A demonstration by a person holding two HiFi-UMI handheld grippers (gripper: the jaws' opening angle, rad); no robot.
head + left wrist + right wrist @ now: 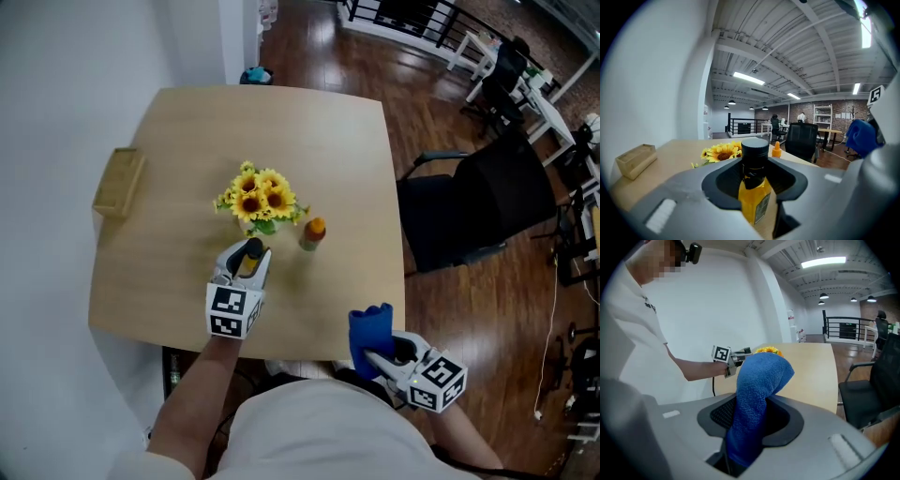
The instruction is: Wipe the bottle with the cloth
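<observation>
Left hand-held gripper (246,266): jaws clamped on a yellow bottle (753,187) with a black cap, upright, over the near half of the tabletop (169,141), just in front of the sunflowers (259,199). Right hand-held gripper (379,355): jaws pinching a blue cloth (757,394), held at the tabletop's near edge by the right corner, well apart from the bottle. An orange-capped bottle (312,233) stands beside the sunflowers. A wooden box (118,182) sits at the left edge.

Grey left gripper (250,253) and right gripper (376,354) bear black-and-white marker cubes (232,312).
</observation>
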